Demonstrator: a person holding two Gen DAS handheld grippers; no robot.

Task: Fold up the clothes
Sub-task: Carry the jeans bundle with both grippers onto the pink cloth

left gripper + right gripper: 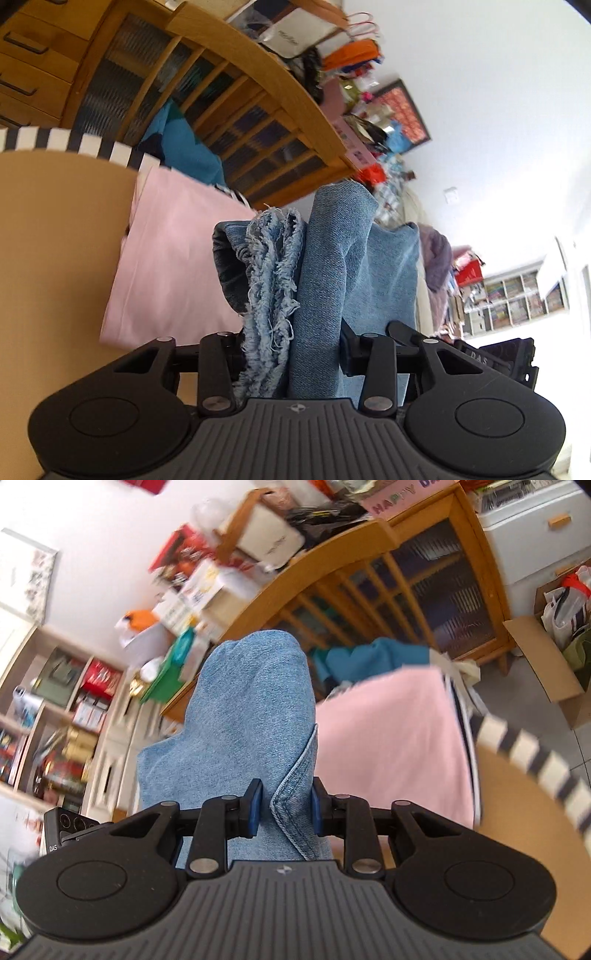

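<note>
We saw the light-blue jeans, frayed at one hem, bunched and lifted off the worktop above a pink cloth. Our left gripper pinched the frayed end; the right gripper fingers clamped a stitched seam.

Light-blue jeans, pink cloth, navy-white striped fabric.

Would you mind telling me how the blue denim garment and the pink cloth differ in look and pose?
The denim garment is blue with a frayed edge; the pink cloth is plain and smooth. The denim is lifted and bunched between both grippers' jaws; the pink cloth lies flat on the table. Both are fabric.
</note>
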